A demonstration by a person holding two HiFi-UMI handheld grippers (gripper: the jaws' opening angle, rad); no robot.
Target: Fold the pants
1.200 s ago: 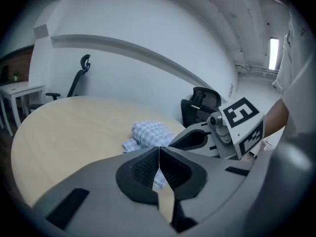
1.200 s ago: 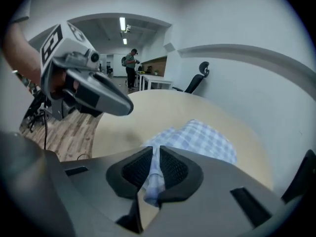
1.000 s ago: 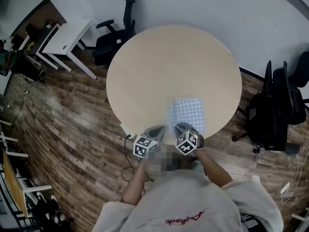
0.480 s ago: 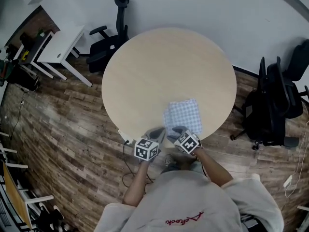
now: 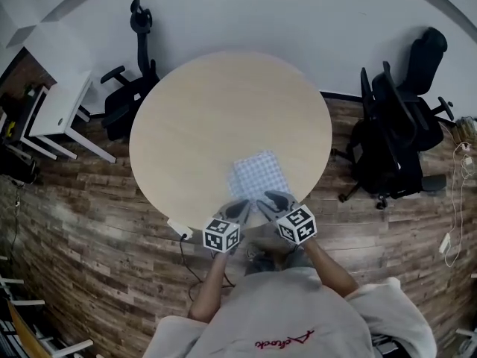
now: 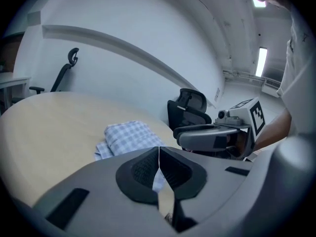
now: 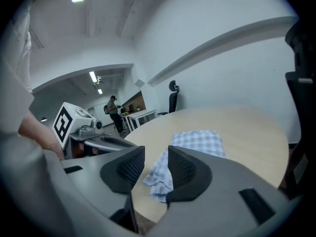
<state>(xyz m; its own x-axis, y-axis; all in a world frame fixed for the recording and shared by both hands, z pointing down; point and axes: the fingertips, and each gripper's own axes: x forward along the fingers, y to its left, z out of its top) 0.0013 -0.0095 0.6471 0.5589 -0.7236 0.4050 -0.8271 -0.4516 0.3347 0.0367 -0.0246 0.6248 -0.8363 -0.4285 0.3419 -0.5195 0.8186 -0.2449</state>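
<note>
The blue-and-white checked pants (image 5: 258, 176) lie folded into a small rectangle on the round beige table (image 5: 201, 118), close to its near edge. Both grippers hover side by side just short of the pants, over that edge. My left gripper (image 5: 240, 209) is shut with nothing in it; its pads meet in the left gripper view (image 6: 159, 157), and the pants (image 6: 127, 136) lie beyond them. My right gripper (image 5: 270, 200) is open: its jaws have just swung wide and then closed in slightly. Nothing is between its pads (image 7: 185, 168); the pants (image 7: 195, 139) rest on the table past them.
Black office chairs stand at the far left (image 5: 127, 95) and at the right (image 5: 395, 136) of the table. A white desk (image 5: 56, 107) is at the left. A white power strip (image 5: 179, 230) with a cable lies on the wood floor by the table's near edge. A person (image 7: 113, 112) stands far off.
My right gripper has lifted off the near end of the pants and opened. Both grippers have drawn back a little toward the table edge. The head view has shifted.
</note>
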